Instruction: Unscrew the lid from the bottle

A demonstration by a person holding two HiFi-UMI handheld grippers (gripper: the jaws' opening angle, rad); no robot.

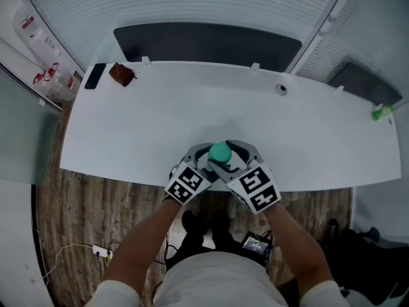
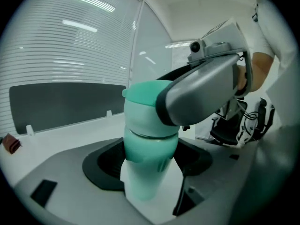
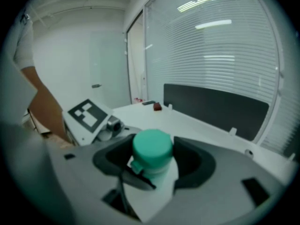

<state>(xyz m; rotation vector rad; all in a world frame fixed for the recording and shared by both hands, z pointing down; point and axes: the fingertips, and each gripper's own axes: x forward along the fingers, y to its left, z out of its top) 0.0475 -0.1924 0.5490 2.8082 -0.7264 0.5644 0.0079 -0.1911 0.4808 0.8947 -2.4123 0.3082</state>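
Note:
A bottle (image 1: 220, 151) with a teal lid and a pale body stands near the front edge of the white table (image 1: 147, 123). Both grippers meet on it. My left gripper (image 1: 199, 161) is shut on the bottle's body (image 2: 149, 165), low down, with a dark pad on each side. My right gripper (image 1: 235, 160) comes in from the right and is shut on the teal lid (image 3: 152, 146). In the left gripper view the lid (image 2: 143, 95) is partly covered by the right gripper's grey jaw. The lid sits upright on the bottle.
A black phone (image 1: 95, 75) and a small brown pouch (image 1: 121, 74) lie at the table's far left corner. A dark panel (image 1: 204, 43) runs along the back edge, with a round grommet (image 1: 281, 89) nearby. A green object (image 1: 382, 112) sits far right. An office chair (image 2: 234, 128) stands behind.

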